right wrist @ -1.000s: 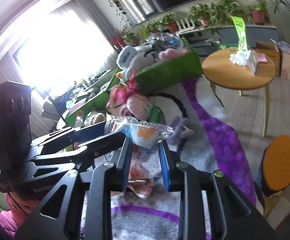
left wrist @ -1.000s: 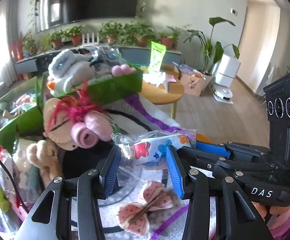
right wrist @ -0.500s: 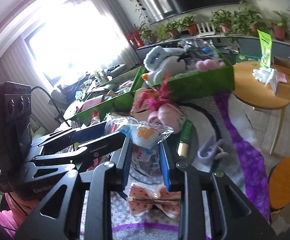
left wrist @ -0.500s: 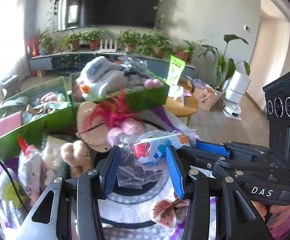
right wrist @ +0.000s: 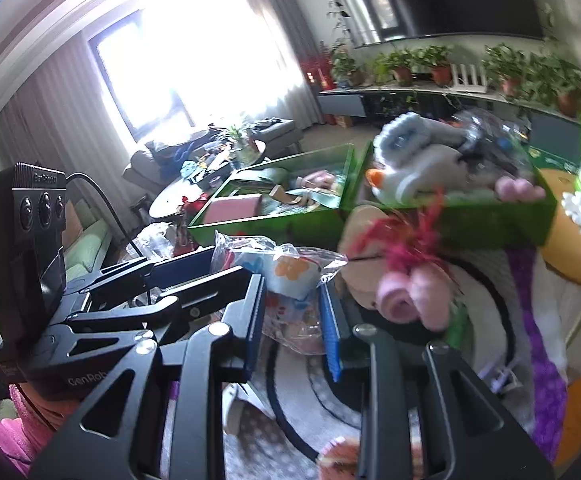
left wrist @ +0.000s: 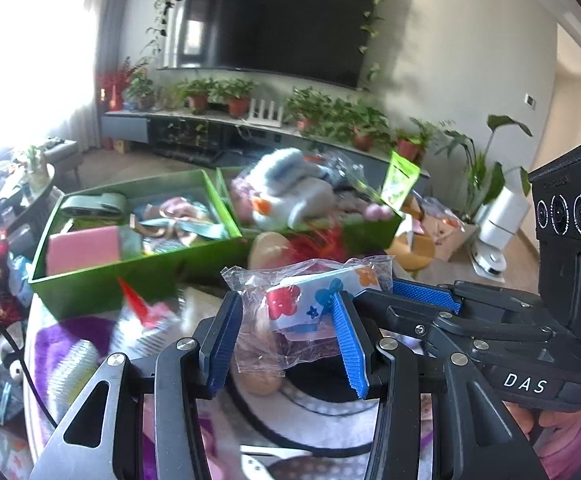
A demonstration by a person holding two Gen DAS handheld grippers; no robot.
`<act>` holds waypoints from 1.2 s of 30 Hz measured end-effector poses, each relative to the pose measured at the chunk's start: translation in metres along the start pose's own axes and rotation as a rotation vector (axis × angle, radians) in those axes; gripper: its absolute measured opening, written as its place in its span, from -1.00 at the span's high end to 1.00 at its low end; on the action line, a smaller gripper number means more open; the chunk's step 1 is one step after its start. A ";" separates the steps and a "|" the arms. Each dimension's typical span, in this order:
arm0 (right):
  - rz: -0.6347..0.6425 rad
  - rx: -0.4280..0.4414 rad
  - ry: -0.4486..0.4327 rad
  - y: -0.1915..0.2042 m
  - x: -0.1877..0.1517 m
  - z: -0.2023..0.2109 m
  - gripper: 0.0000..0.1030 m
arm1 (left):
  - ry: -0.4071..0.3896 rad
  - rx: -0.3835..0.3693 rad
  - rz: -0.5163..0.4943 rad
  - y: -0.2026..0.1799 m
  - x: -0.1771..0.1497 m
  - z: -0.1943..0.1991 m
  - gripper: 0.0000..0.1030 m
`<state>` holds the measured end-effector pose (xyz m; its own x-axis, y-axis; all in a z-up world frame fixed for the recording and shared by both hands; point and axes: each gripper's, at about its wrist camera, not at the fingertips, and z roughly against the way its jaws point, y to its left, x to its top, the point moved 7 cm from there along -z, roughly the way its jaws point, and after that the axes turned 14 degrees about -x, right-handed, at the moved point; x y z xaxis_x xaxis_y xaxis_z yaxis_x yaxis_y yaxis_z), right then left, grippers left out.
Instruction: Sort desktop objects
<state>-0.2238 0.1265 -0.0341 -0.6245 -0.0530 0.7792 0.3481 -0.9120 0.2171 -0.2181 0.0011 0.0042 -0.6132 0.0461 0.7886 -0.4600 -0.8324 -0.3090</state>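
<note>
Two grippers grip one clear plastic bag [left wrist: 310, 312] between them, held up off the rug. The left gripper [left wrist: 286, 344] has its blue fingers [left wrist: 348, 344] pressed against the bag's two sides, with the white, flower-printed thing inside the bag sitting between them. The right gripper [right wrist: 292, 320] comes in from the bag's other side, its fingers [right wrist: 328, 332] clamped narrow on the bag's crumpled lower part [right wrist: 290, 320]. Each gripper shows in the other's view just beside the bag.

Below the bag lies a grey and purple rug [left wrist: 322, 424] with black rings. Just beyond the bag, in the right wrist view, sits a tan plush toy [right wrist: 374, 264] with a pink snout and red feathery hair. Behind the bag stand two green boxes side by side: the left box [left wrist: 102, 280] holds a pink block and folded cloth things, the right box [left wrist: 374, 228] holds a white stuffed animal [left wrist: 290, 196] and clear wrappers. To the right of the boxes is a round yellow table [right wrist: 570, 256]. Farther back, beyond the boxes, potted plants [left wrist: 234, 98] line a low cabinet under a dark television [left wrist: 282, 20].
</note>
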 end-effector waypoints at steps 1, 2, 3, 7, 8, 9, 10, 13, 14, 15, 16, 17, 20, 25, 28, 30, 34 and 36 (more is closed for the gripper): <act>0.007 0.005 -0.002 0.004 0.002 -0.001 0.46 | -0.005 0.005 0.002 0.004 0.002 0.003 0.08; 0.014 0.009 -0.004 0.009 0.004 -0.001 0.46 | -0.012 0.011 0.004 0.008 0.003 0.006 0.08; 0.023 0.012 -0.006 0.013 0.007 -0.003 0.46 | -0.015 0.015 0.005 0.011 0.005 0.008 0.08; 0.047 0.031 -0.010 0.029 0.017 -0.008 0.46 | -0.031 0.033 0.008 0.023 0.011 0.015 0.08; 0.051 0.033 -0.010 0.031 0.019 -0.009 0.46 | -0.036 0.035 0.012 0.027 0.013 0.017 0.08; 0.055 0.037 -0.010 0.035 0.022 -0.010 0.46 | -0.038 0.036 0.015 0.029 0.015 0.018 0.08; 0.058 0.038 -0.011 0.037 0.024 -0.011 0.46 | -0.041 0.037 0.018 0.032 0.016 0.019 0.08; 0.072 0.041 -0.011 0.043 0.031 -0.015 0.46 | -0.045 0.039 0.025 0.040 0.021 0.020 0.08; 0.075 0.042 -0.012 0.044 0.033 -0.016 0.46 | -0.046 0.041 0.026 0.043 0.023 0.019 0.08; 0.077 0.041 -0.011 0.046 0.036 -0.019 0.46 | -0.047 0.041 0.027 0.045 0.025 0.020 0.08; 0.079 0.041 -0.010 0.047 0.038 -0.021 0.46 | -0.048 0.040 0.028 0.047 0.027 0.019 0.08; 0.080 0.041 -0.010 0.048 0.040 -0.022 0.46 | -0.049 0.041 0.029 0.050 0.030 0.019 0.08; 0.086 0.042 -0.011 0.052 0.048 -0.028 0.46 | -0.052 0.044 0.031 0.057 0.035 0.018 0.08; 0.087 0.042 -0.012 0.055 0.060 -0.038 0.46 | -0.055 0.052 0.025 0.064 0.043 0.016 0.08; 0.090 0.044 -0.015 0.056 0.065 -0.043 0.46 | -0.056 0.054 0.027 0.070 0.048 0.013 0.09; 0.089 0.045 -0.015 0.056 0.069 -0.047 0.46 | -0.055 0.053 0.032 0.074 0.051 0.010 0.09; 0.088 0.046 -0.013 0.055 0.075 -0.055 0.46 | -0.052 0.054 0.035 0.081 0.056 0.005 0.11; 0.090 0.045 -0.015 0.055 0.076 -0.057 0.46 | -0.051 0.056 0.033 0.083 0.058 0.003 0.12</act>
<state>-0.2923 0.0490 0.0038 -0.5792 -0.1274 0.8052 0.4339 -0.8844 0.1721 -0.2902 -0.0668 0.0258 -0.5932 -0.0092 0.8050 -0.4022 -0.8628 -0.3062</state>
